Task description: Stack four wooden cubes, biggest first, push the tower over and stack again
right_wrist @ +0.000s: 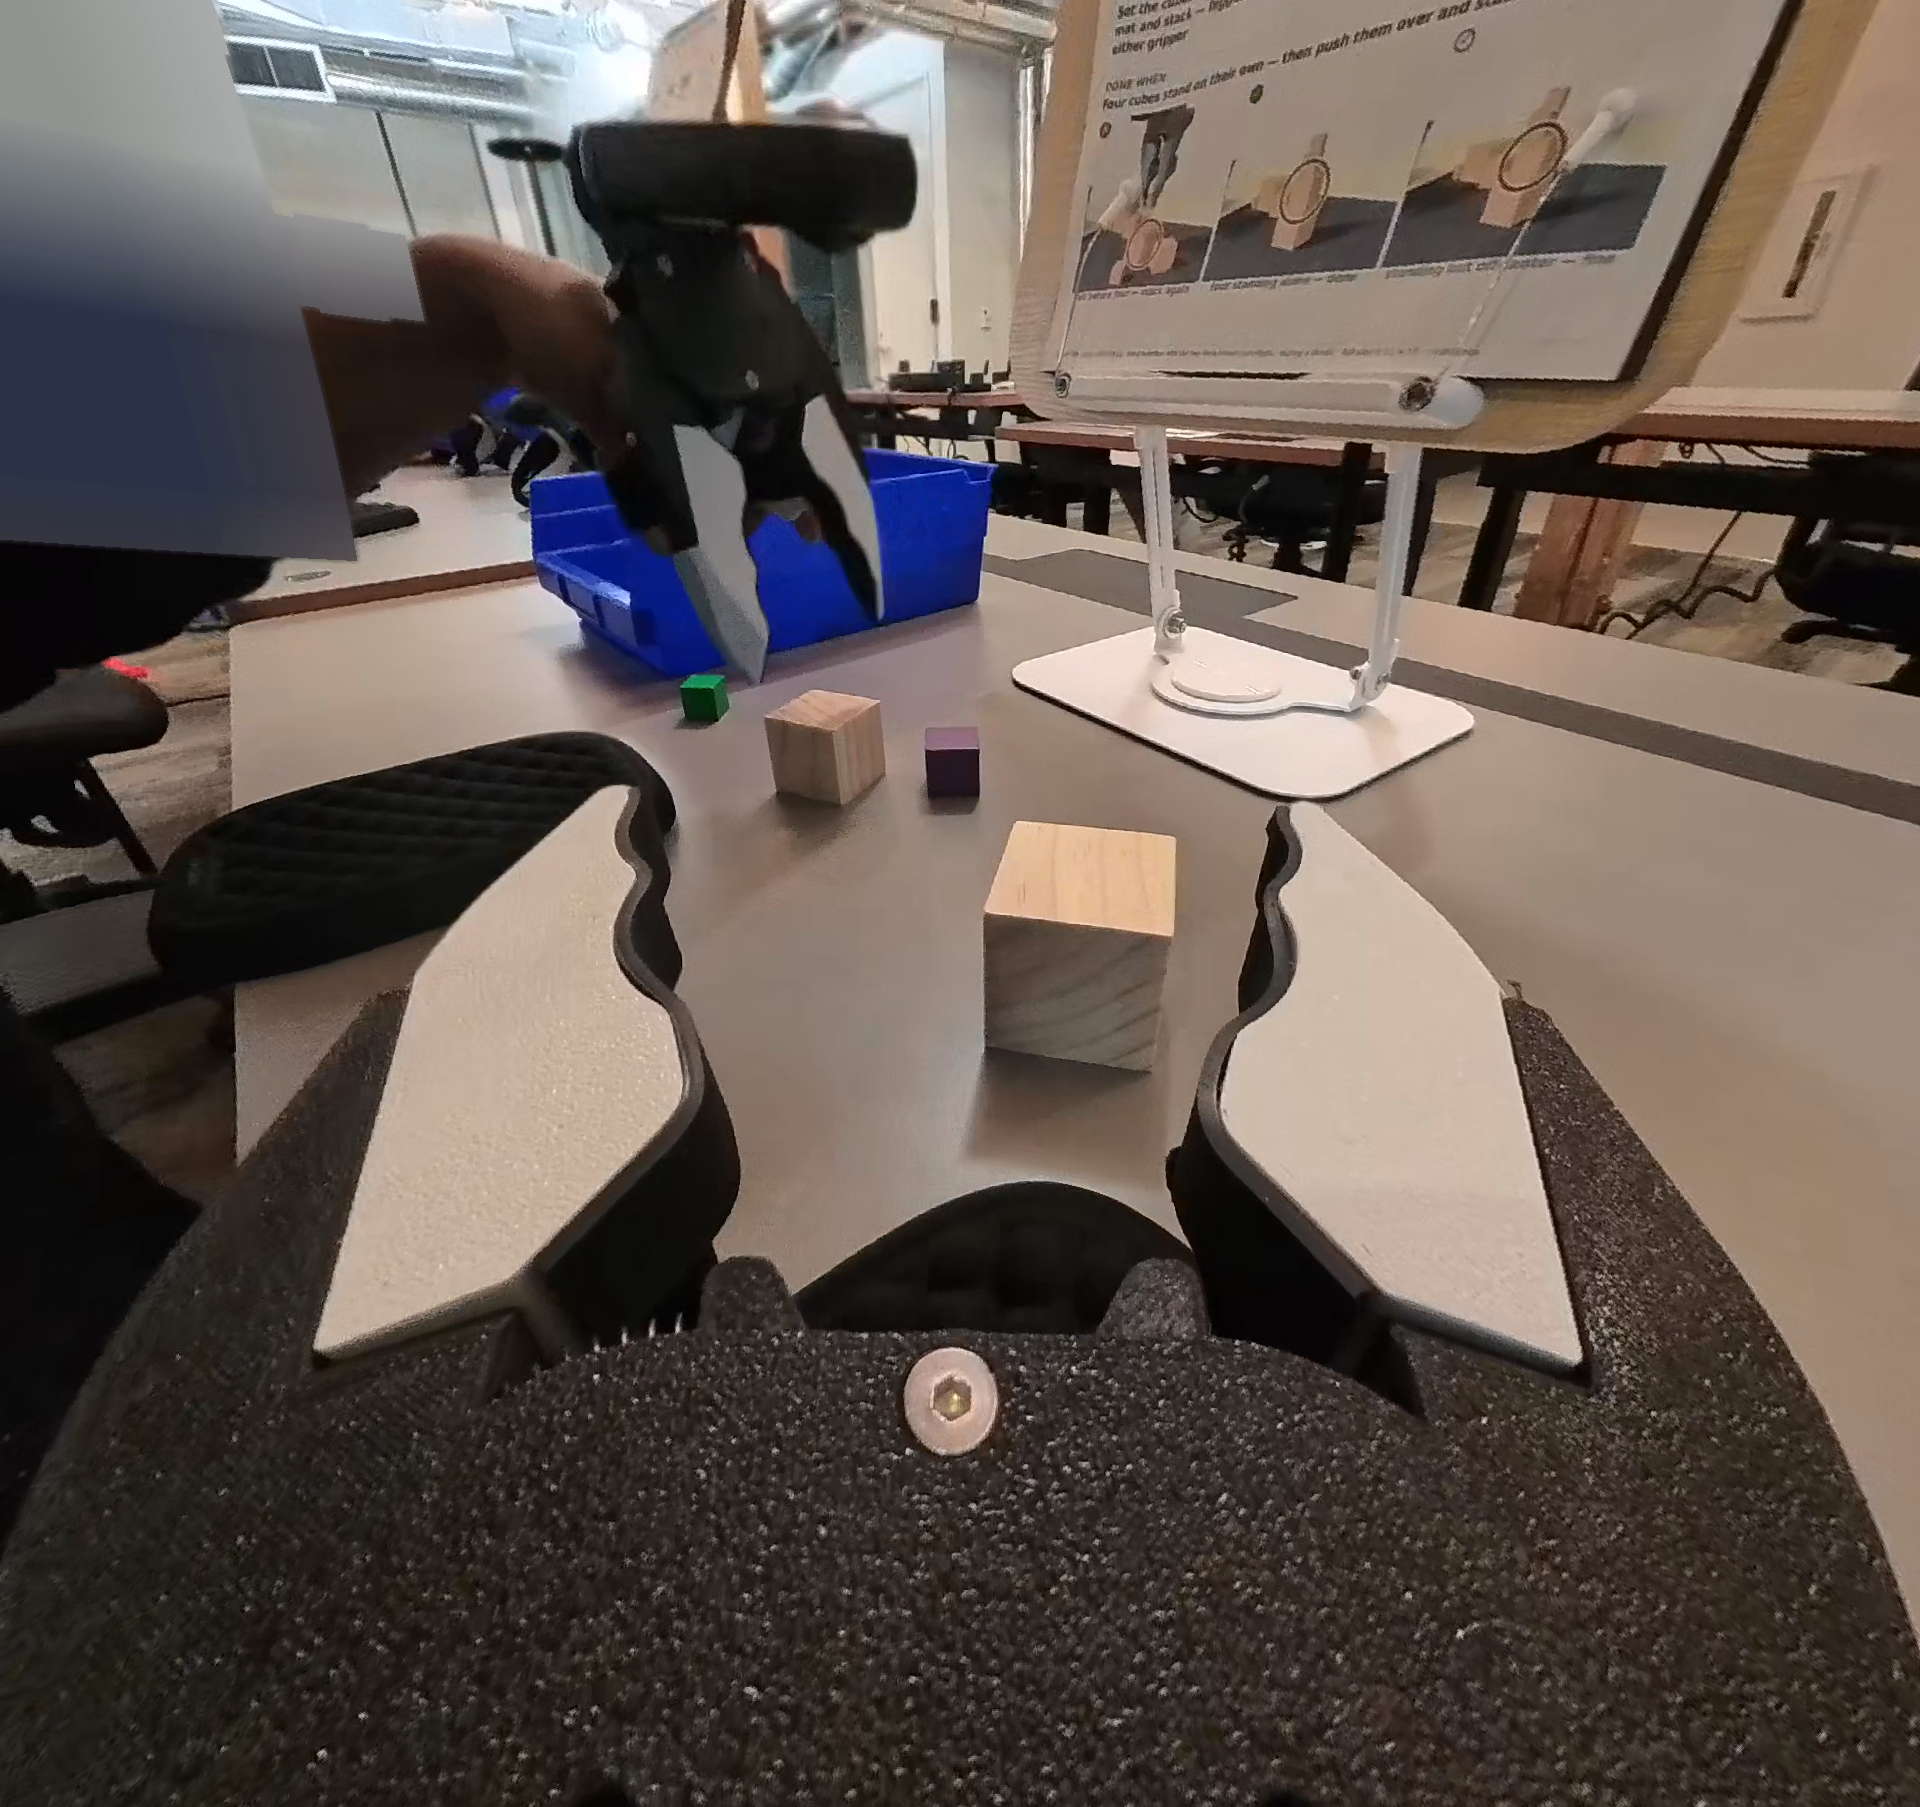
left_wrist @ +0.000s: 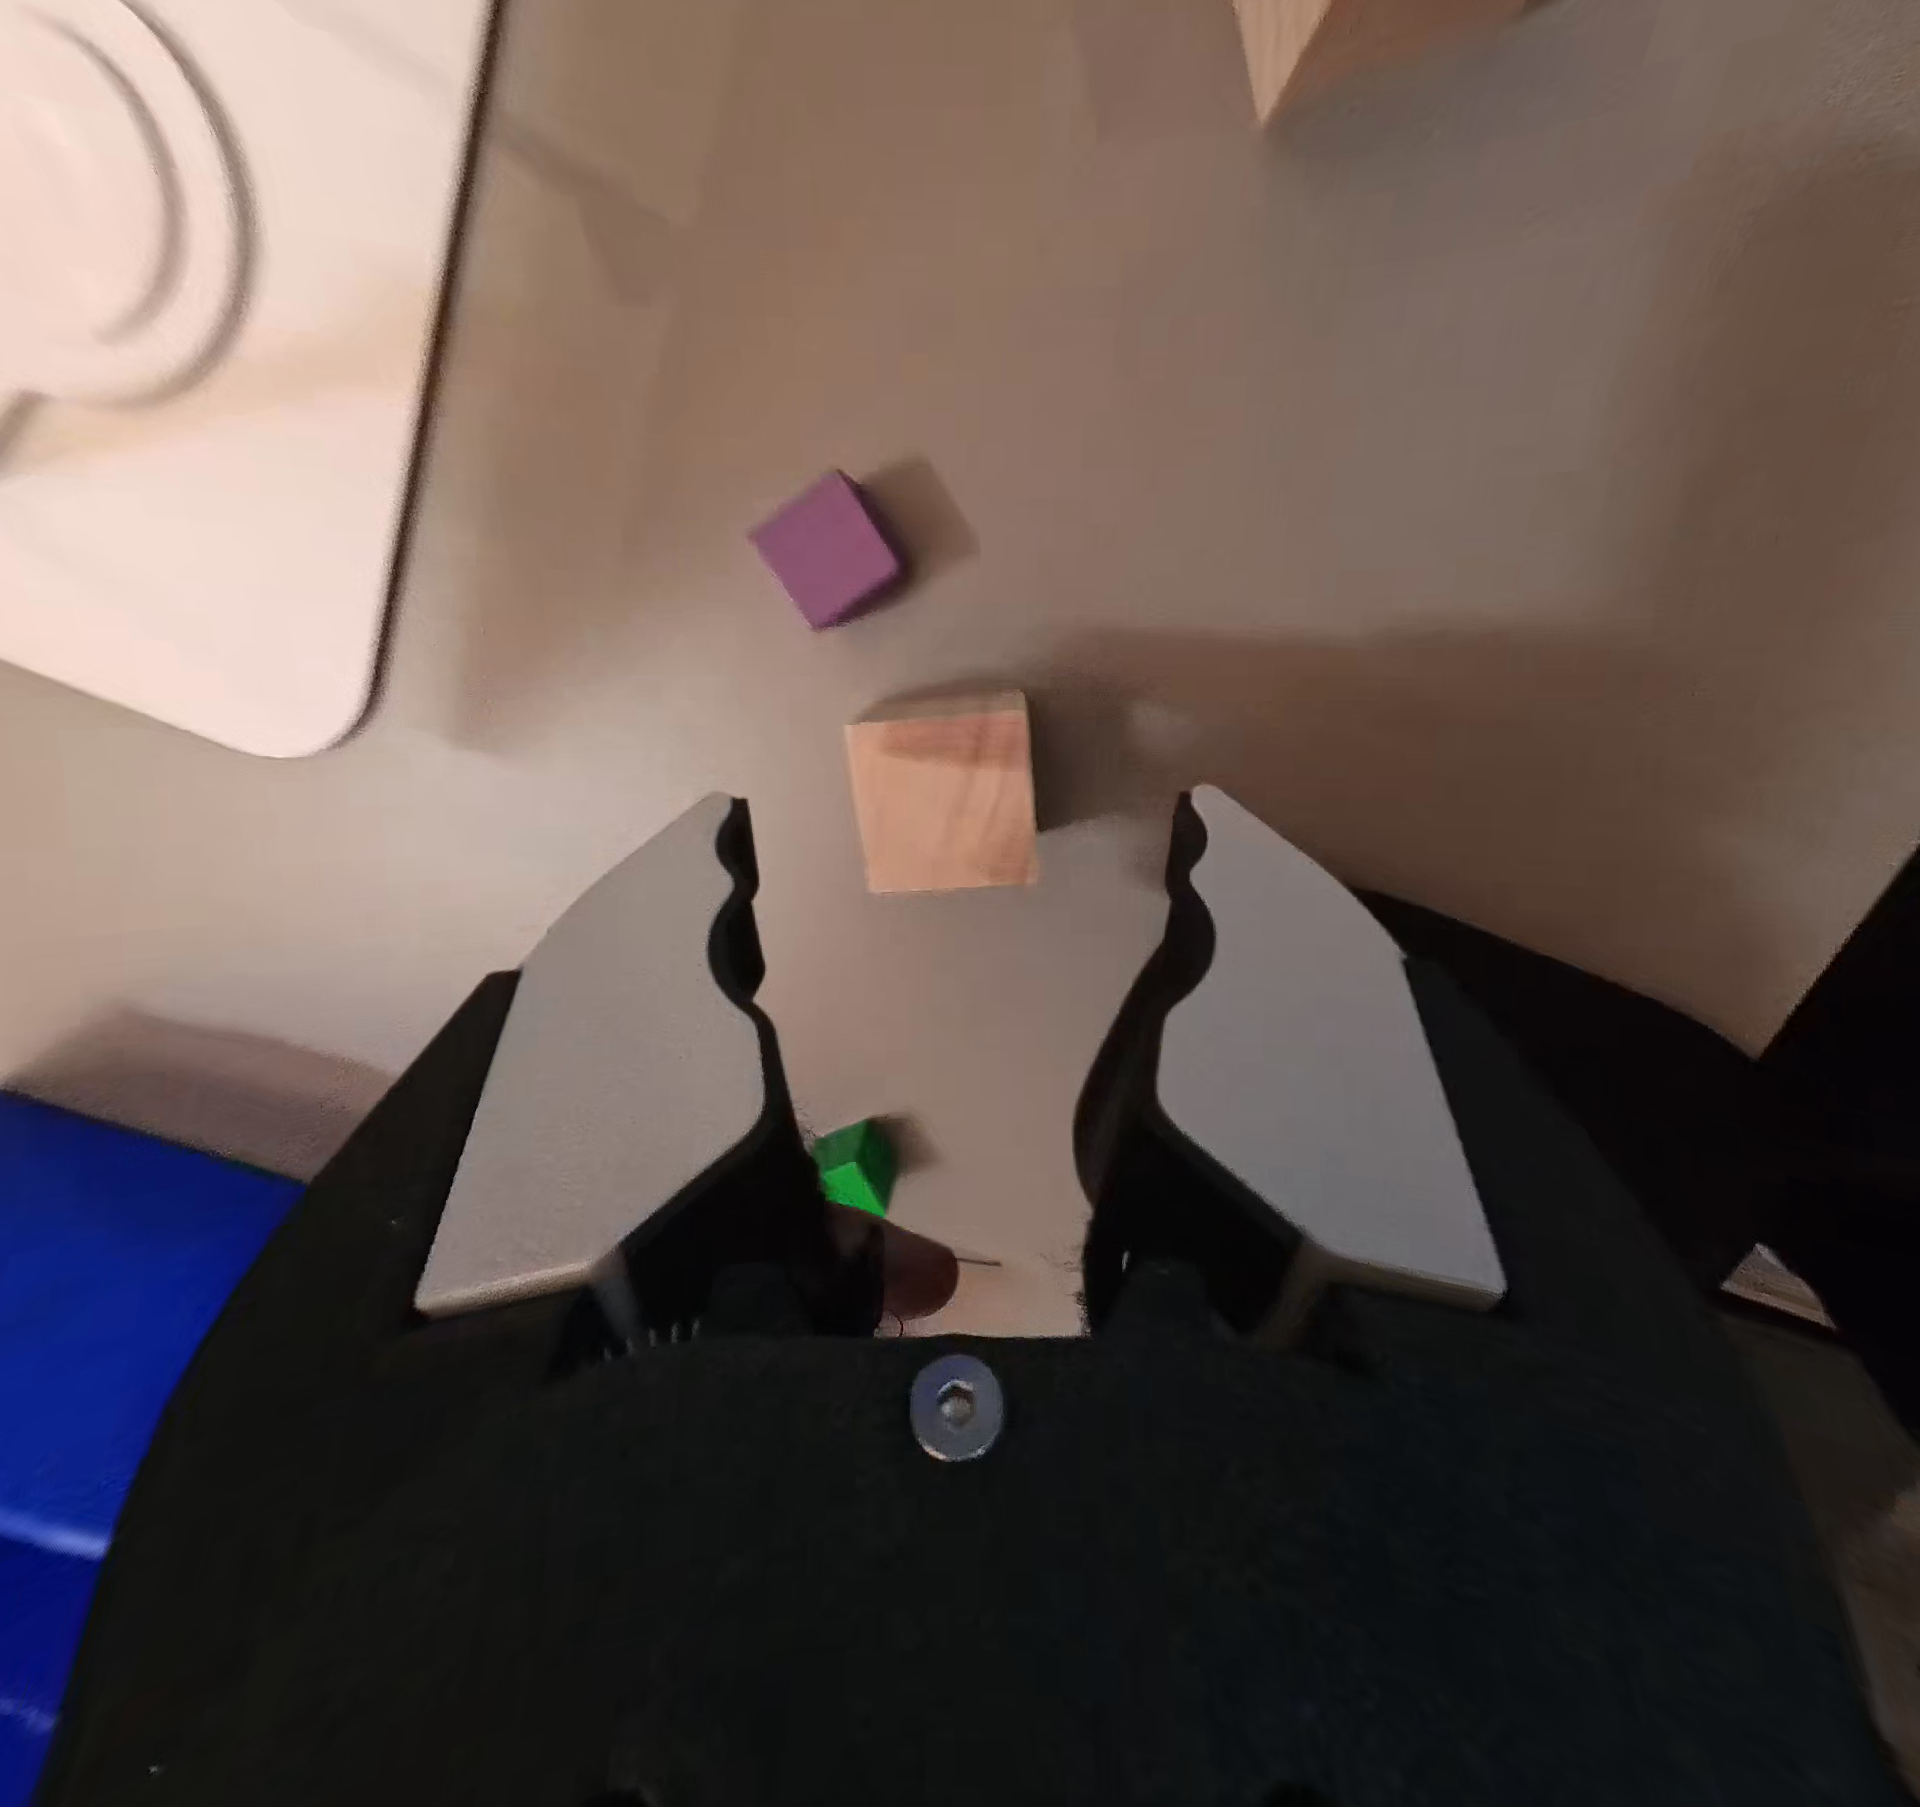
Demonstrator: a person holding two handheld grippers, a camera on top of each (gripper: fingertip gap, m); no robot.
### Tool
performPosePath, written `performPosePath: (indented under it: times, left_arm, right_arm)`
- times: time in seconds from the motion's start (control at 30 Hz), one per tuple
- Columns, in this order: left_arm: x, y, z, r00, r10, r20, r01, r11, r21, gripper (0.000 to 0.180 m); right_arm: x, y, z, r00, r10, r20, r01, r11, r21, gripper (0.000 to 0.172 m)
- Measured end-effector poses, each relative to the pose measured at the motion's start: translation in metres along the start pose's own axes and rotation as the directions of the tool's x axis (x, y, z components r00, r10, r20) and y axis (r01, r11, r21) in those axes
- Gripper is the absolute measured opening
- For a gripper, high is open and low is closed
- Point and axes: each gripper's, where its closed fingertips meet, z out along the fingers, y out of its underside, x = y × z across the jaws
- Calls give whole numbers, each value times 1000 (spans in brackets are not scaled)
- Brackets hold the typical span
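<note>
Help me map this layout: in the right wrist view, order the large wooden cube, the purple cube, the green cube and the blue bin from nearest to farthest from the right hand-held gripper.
1. Large wooden cube, between the open fingers of the right hand-held gripper, nearer the right finger, untouched.
2. Purple cube, just beyond, centre.
3. Green cube, farther left.
4. Blue bin, behind the green cube.

Four cubes rest apart on the grey tabletop [right_wrist: 883, 978] — large pale wooden cube [right_wrist: 1081, 942], smaller wooden cube [right_wrist: 824, 745], small purple cube [right_wrist: 952, 762], tiny green cube [right_wrist: 704, 696].
</note>
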Motion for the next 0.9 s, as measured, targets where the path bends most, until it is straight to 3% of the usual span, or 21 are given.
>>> performPosePath:
  times: [0.23, 0.37, 0.5, 0.6, 0.73, 0.9]
  left_arm:
    - [-8, 14, 28, 1000, -20, 23, 21, 998, -52, 70]
    - [-4, 20, 37, 999, -7, -44, 3, 995, -96, 42]
    - [-2, 11, 25, 994, 67, -82, -72, 996, -60, 42]
    - [6, -16, -3, 966, 233, -113, -231, 972, 32, 41]
    - [30, -68, -32, 806, 583, -102, -567, 810, 150, 41]
    - [48, -109, -15, 579, 801, -151, -802, 593, 70, 41]
  right_arm:
    - [1, 0, 0, 1000, 1, -5, -1, 1000, 0, 106]
    - [2, 0, 0, 1000, 2, -11, -2, 1000, 0, 106]
    - [2, -1, -1, 1000, 6, -14, -6, 1000, 11, 105]
    - [2, -1, -1, 1000, 6, -13, -6, 1000, 11, 105]
    - [2, 0, 0, 1000, 4, -12, -4, 1000, -2, 105]
    - [2, 1, 1, 1000, 5, -10, -5, 1000, -10, 105]
